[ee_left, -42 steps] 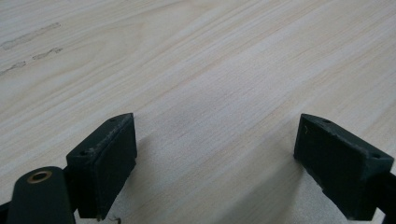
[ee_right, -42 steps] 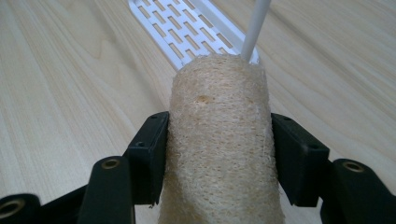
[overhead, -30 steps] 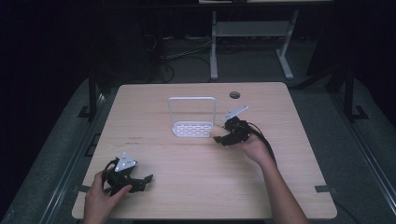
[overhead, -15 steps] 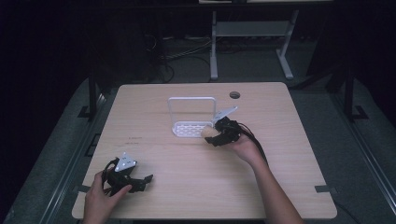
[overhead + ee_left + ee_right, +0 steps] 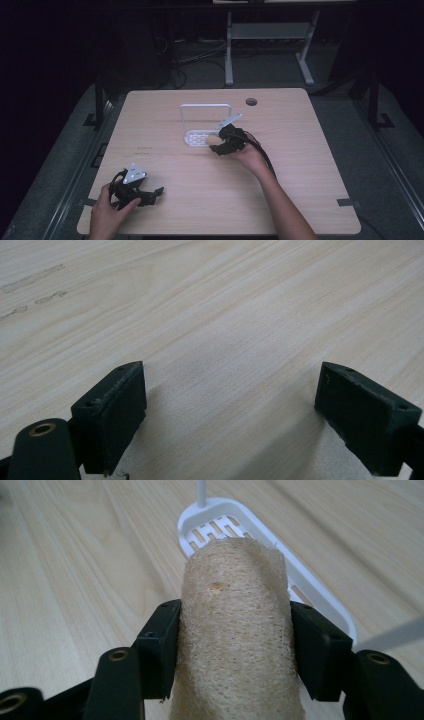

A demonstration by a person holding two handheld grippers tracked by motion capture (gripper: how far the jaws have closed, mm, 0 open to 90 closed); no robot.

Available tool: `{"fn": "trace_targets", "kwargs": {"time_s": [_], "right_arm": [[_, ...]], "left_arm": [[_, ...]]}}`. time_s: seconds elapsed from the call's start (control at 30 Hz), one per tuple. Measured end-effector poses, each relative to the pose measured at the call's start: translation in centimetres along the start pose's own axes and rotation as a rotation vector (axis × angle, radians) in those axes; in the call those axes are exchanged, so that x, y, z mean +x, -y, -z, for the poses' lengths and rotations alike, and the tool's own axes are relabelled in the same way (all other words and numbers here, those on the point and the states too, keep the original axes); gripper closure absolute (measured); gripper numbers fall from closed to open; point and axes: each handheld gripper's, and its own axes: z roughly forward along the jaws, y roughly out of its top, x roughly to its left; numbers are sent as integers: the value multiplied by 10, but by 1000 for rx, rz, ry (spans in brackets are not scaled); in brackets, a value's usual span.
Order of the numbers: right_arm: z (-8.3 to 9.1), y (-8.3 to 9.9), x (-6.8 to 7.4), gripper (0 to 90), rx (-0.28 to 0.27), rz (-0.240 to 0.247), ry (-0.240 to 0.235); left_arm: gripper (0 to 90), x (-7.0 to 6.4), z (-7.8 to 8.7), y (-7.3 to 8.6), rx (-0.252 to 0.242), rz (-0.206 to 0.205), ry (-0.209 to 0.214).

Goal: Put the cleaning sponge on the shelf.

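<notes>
Two grippers were at work over the wooden table [image 5: 300,190] in the high view. The right gripper [image 5: 218,146] sat just beside the near edge of a white slotted rack [image 5: 196,137] with an upright wire frame, and a pale bit of the loofah sponge [image 5: 212,142] showed at its jaws, close to the rack's tray. The left gripper [image 5: 150,195] rested low near the person's corner of the table, well apart from the rack.

Seen from the left gripper view, the left gripper [image 5: 230,405] had its jaws spread wide with bare wood between them, grasping nothing.

Seen from the right gripper view, the right gripper [image 5: 235,640] was clenched on the loofah sponge [image 5: 235,630], one jaw pressing each side of the tan fibrous roll. The rack's tray [image 5: 320,600] lay just beyond and below the sponge's far end, with no sponge in it.

Judging from this, the pick-up was done and the carry nearly so; what remained was to bring the sponge over the tray, set it down inside, and let go.
</notes>
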Motion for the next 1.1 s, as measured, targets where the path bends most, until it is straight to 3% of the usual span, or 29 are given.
{"fn": "trace_targets", "kwargs": {"time_s": [0.6,1.1], "right_arm": [[-35,-25,3,410,3,23,40],[-51,-28,3,408,42,30,61]], "left_arm": [[127,0,0,0,0,-1,0],[127,0,0,0,-2,0,-1]]}}
